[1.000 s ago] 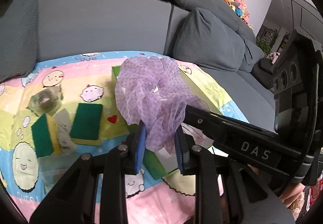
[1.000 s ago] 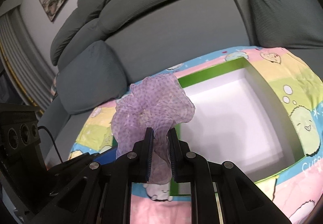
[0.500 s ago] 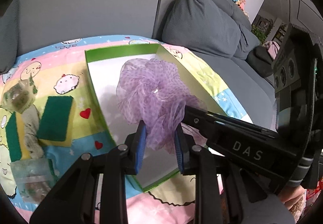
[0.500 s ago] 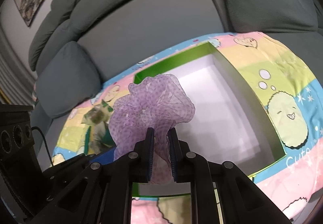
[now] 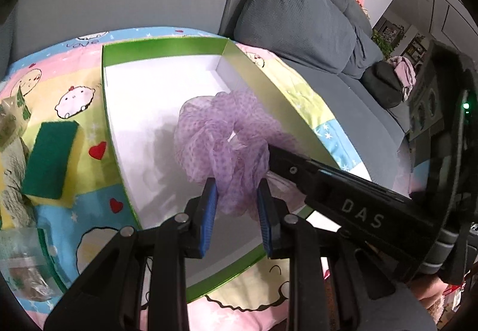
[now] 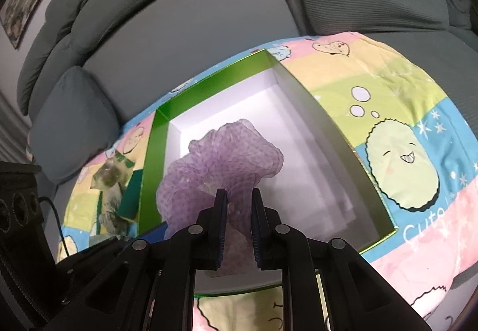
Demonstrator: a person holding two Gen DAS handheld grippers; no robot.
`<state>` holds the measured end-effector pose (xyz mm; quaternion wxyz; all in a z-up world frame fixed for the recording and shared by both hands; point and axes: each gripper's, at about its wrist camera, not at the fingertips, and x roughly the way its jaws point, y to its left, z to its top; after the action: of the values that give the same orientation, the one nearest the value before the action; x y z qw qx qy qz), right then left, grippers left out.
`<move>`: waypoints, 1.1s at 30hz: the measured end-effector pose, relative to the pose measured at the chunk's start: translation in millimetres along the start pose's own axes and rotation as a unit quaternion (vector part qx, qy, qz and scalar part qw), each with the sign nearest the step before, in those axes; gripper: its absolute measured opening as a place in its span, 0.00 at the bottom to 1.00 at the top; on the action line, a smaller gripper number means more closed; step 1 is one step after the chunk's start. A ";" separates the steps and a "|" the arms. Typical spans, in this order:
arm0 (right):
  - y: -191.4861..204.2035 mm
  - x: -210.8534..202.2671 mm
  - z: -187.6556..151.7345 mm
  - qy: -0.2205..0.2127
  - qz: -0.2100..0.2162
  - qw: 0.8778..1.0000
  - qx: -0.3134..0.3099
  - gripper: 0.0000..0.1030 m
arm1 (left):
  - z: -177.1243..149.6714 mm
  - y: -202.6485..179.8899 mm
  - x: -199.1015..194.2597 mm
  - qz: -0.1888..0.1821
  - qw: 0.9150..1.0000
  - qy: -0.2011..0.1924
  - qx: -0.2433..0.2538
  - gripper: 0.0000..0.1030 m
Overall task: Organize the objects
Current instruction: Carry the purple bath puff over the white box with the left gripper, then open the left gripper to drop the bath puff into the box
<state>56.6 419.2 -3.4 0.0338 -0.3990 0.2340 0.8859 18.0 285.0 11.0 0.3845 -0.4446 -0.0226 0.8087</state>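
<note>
Green scouring sponge point(image 5: 50, 160): lying on the cartoon-print blanket point(image 5: 86, 110), left of the box. Left gripper point(image 5: 236, 199) and right gripper point(image 6: 239, 205): both pinching narrow on the purple mesh pouf point(image 5: 221, 136), which is hanging over the white floor of the green-rimmed box point(image 5: 164, 45), toward its right wall.

A grey upholstered sofa seat point(image 5: 358, 92) carries everything here, and spread over it lies a pastel cartoon-print cloth point(image 5: 74, 86) in pink, yellow and blue. On the cloth sits a shallow green-walled cardboard box with a white floor point(image 5: 161, 47). Just beside the box's wall lies a green-and-yellow scouring sponge point(image 5: 49, 160), with crinkled clear plastic packets point(image 5: 12, 122) next to it. A grey ribbed cushion point(image 5: 298, 17) rests on the seat beyond the cloth.
</note>
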 end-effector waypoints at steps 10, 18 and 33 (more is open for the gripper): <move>-11.3 3.3 1.7 0.001 -0.030 1.000 0.005 0.16 | -0.6 -3.2 9.8 -0.004 1.000 0.010 -0.003 0.23; -14.3 -4.3 2.4 -0.014 -0.042 0.999 0.017 0.16 | -0.3 -0.4 -4.5 0.007 1.000 0.003 -0.006 0.25; 34.3 -35.4 0.3 -0.047 0.044 0.998 -0.009 0.65 | -14.8 48.2 -104.8 0.071 0.993 -0.084 -0.049 0.72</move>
<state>71.9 393.3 35.6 0.0021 -0.3469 0.2415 0.9063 32.3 179.3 57.3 0.3003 -0.3943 -0.0625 0.8663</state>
